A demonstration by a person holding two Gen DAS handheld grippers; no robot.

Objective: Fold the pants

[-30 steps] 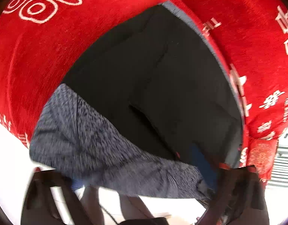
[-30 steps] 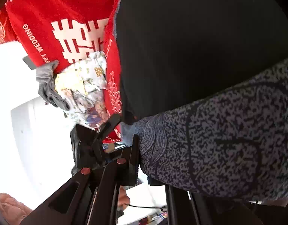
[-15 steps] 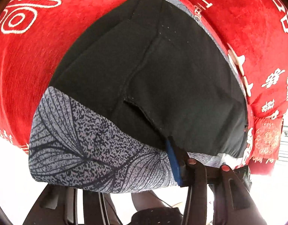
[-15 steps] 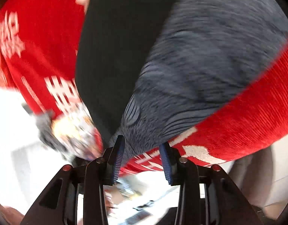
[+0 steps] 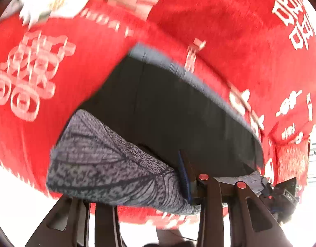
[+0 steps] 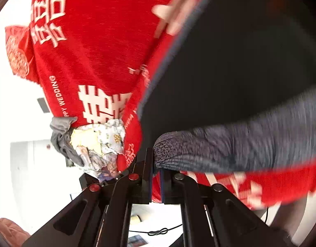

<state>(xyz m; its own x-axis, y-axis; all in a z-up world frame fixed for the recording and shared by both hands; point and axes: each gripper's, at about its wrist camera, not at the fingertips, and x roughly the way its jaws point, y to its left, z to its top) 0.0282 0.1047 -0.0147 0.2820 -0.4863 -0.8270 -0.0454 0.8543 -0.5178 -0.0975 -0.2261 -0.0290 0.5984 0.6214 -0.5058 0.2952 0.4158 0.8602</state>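
With both my left gripper and right gripper clamped on the grey leaf-patterned hem of the black fabric pants lying on the red printed cloth, I'd carry both corners evenly to keep the fold square.

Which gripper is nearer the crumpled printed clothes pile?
Right. The right gripper sits just beside the crumpled printed clothes pile; from the left gripper it lies far off across the red cloth.
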